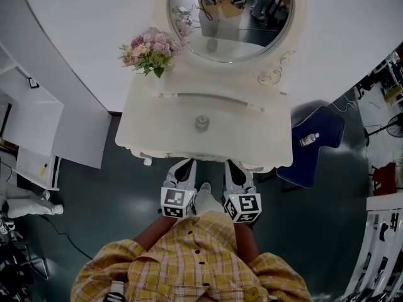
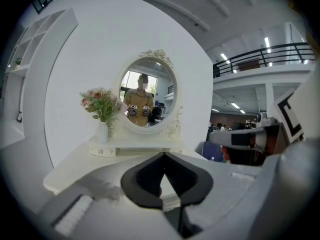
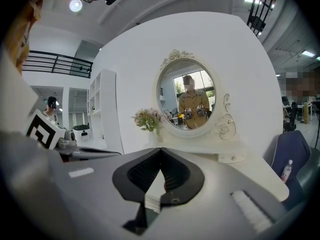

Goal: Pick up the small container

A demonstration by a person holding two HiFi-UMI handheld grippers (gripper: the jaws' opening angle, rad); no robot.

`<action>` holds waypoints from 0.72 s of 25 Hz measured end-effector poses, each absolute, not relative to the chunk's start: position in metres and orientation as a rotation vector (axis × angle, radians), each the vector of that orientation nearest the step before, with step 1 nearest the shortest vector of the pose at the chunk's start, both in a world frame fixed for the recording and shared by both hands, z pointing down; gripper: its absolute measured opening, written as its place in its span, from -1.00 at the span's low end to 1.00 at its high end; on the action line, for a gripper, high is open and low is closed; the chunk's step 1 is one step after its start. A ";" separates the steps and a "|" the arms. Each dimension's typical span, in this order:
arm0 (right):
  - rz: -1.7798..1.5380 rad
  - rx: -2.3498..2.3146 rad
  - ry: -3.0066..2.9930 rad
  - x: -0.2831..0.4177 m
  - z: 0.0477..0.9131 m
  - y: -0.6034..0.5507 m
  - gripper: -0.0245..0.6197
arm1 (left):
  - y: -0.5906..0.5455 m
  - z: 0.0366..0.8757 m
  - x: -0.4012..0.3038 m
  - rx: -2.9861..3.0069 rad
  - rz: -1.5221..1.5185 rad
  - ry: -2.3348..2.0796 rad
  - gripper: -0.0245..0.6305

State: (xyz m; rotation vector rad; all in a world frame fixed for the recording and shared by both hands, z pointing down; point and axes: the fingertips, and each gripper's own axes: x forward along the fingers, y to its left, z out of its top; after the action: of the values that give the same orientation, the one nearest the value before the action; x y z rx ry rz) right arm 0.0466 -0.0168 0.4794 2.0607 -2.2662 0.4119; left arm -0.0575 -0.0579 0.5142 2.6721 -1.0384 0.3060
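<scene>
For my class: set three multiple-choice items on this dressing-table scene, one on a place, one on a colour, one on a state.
1. The small container stands: A on the dressing table, before the mirror; B on a plate; C between gripper jaws.
2. The person's shirt is: A red; B yellow plaid; C black.
3. The left gripper is: A wide open; B shut on the container; C shut, empty.
Key: A, it sits mid-tabletop; B, yellow checks show; C, its jaws meet with nothing between.

A pink-and-green flower bouquet in a white vase (image 1: 150, 50) stands at the cream bench's (image 1: 252, 137) back left corner, beside an oval, ornately framed mirror (image 1: 230, 17). A dark blue chair (image 1: 302, 165) carrying a small bottle (image 1: 308, 139) sits right of the bench.
</scene>
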 end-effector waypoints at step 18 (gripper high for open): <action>0.437 1.969 -2.338 0.081 0.482 -0.089 -0.92 | -0.121 0.519 -0.019 2.635 0.327 -1.104 -0.93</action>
State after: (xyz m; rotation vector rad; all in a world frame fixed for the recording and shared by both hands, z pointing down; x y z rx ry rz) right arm 0.0814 -0.0894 0.4822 1.9686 -2.3375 0.4369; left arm -0.0192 -0.1211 0.5187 2.6347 -1.1042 0.3275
